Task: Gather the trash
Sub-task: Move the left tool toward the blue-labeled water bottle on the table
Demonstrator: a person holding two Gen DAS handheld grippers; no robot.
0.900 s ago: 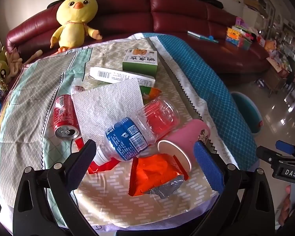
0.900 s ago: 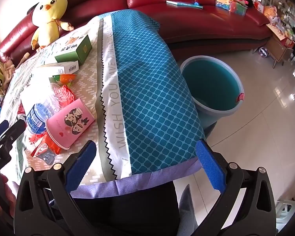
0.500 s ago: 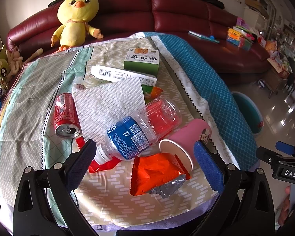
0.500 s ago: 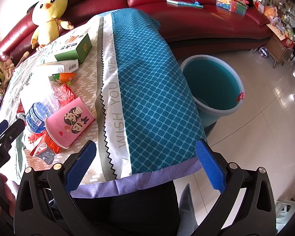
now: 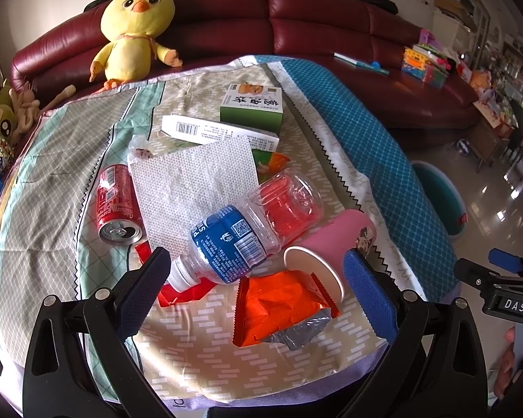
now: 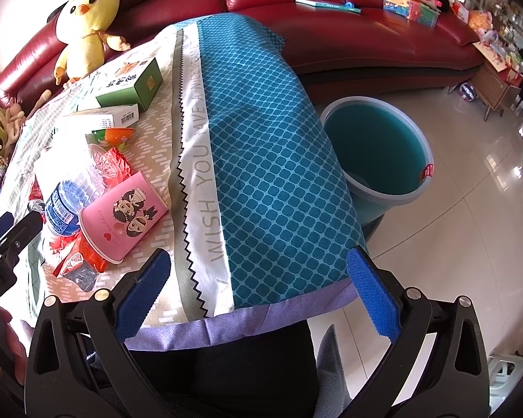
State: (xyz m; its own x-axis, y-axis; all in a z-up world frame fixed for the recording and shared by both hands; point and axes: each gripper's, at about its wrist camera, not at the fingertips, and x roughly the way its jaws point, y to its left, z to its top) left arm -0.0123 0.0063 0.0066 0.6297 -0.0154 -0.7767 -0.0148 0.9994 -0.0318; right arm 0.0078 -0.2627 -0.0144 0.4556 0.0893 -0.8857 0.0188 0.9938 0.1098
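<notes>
Left gripper nearer crumpled orange wrapper

Dark red leather sofa behind; glossy tiled floor, daylight.

Bottle lies on the napkin, mid-bench. Can just left of the napkin, cup right of the bottle, wrapper in front. Two boxes behind. Bucket on the floor, right of the bench. Sofa behind.
</notes>
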